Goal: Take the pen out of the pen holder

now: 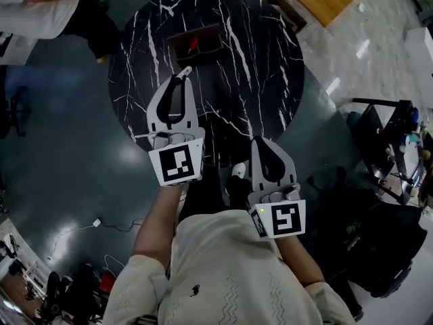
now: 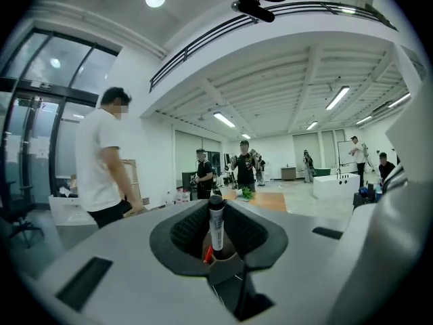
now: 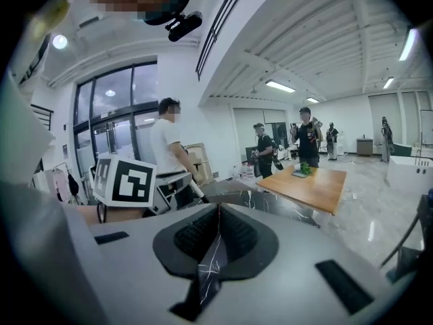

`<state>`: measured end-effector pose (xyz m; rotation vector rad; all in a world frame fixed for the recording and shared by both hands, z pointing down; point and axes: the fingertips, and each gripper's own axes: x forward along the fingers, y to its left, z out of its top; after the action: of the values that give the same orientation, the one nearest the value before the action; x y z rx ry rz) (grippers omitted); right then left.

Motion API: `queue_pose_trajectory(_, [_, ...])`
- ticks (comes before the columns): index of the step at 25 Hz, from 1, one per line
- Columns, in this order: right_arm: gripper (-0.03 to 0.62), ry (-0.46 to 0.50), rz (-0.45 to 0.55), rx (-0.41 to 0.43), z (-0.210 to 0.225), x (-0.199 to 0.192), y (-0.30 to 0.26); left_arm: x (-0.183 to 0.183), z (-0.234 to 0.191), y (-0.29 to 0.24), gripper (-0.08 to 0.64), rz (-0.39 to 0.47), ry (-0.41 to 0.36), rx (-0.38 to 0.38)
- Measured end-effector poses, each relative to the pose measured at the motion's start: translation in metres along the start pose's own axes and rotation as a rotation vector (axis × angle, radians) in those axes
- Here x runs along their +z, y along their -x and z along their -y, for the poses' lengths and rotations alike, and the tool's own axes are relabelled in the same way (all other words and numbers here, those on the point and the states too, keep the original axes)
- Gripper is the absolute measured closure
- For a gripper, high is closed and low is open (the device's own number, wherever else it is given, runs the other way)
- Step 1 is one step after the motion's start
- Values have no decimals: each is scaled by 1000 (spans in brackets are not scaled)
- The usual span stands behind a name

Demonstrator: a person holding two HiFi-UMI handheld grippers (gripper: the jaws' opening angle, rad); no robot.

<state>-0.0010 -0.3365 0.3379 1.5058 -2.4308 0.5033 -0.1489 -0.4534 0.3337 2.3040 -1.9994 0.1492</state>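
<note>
One round black worktop [image 1: 260, 66] fills the top middle of the head view. One holder [image 1: 177, 42] sits on it near the top edge, with one red pen [image 1: 195, 44] inside. Two tools show lower in the frame. The left tool [image 1: 184, 74] is squeezed shut on one black and white pen [image 2: 216, 223], just below the holder. The right tool [image 1: 262, 143], at the lower right, is closed with nothing in it.
</note>
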Motion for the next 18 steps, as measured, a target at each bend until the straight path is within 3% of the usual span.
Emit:
queue_pose_trajectory(3, [574, 9, 0, 27, -2, -14, 36, 7, 14, 50, 485, -26, -46, -2])
queue_pose_trajectory(7, [574, -18, 6, 91, -9, -23, 78, 12, 48, 110, 485, -46, -50, -21])
queue_pose_trajectory(12, [574, 27, 39, 185, -20, -14, 121, 36, 95, 180, 485, 17, -23, -51])
queue_pose_trajectory(18, [574, 85, 48, 289, -44, -18, 166, 39, 129, 260, 485, -18, -59, -74])
